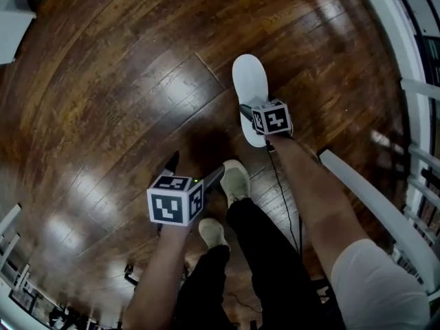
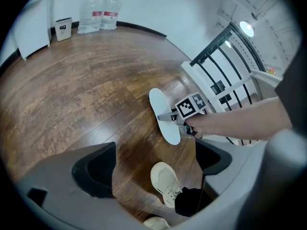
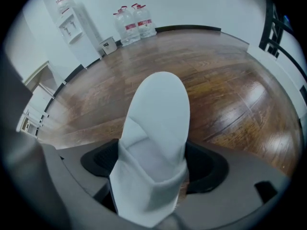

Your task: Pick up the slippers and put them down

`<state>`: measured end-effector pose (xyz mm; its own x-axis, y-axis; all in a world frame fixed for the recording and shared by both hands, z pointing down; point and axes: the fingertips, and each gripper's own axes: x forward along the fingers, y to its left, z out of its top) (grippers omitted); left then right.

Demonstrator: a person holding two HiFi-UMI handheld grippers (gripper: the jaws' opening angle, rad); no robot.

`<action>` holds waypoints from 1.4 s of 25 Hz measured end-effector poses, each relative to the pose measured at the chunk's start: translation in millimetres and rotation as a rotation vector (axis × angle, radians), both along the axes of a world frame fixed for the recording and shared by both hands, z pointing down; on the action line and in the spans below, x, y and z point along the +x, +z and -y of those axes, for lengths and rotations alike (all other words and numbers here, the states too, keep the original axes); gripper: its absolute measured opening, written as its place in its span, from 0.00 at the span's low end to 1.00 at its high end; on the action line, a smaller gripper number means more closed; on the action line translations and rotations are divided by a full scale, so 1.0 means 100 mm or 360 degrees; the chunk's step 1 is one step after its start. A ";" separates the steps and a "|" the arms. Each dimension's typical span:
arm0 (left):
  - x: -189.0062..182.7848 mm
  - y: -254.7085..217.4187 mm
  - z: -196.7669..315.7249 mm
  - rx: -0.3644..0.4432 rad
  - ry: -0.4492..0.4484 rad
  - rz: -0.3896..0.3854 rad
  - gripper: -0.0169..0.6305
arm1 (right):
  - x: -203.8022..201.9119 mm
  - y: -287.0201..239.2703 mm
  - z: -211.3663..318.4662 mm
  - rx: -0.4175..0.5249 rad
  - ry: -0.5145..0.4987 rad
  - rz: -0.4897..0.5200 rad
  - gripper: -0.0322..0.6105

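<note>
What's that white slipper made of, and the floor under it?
The white slipper looks like soft, matte fabric or foam: it folds and creases at the near end. The floor looks like glossy varnished wood or laminate: brown grained planks, seams, bright reflections.

Dark, glossy wooden floor (image 1: 124, 115) all around, its planks catching pale patches of light. At the far white wall (image 2: 168, 8), big water bottles (image 2: 100, 11) stand along a black baseboard (image 2: 139, 28), with a small white box (image 2: 63, 28) just beside them. A water dispenser (image 3: 67, 20) stands against that wall too. Off to the side, a black-barred railing (image 2: 211, 46), with a round lamp (image 2: 247, 28) glowing above it.
</note>
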<state>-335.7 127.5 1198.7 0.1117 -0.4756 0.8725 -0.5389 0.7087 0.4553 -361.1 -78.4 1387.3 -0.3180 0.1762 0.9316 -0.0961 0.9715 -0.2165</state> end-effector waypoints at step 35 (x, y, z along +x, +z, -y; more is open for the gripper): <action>0.14 -2.92 0.12 0.0066 0.0306 0.0168 0.83 | 0.88 -3.51 -0.32 -0.0037 -0.0008 -0.0072 0.89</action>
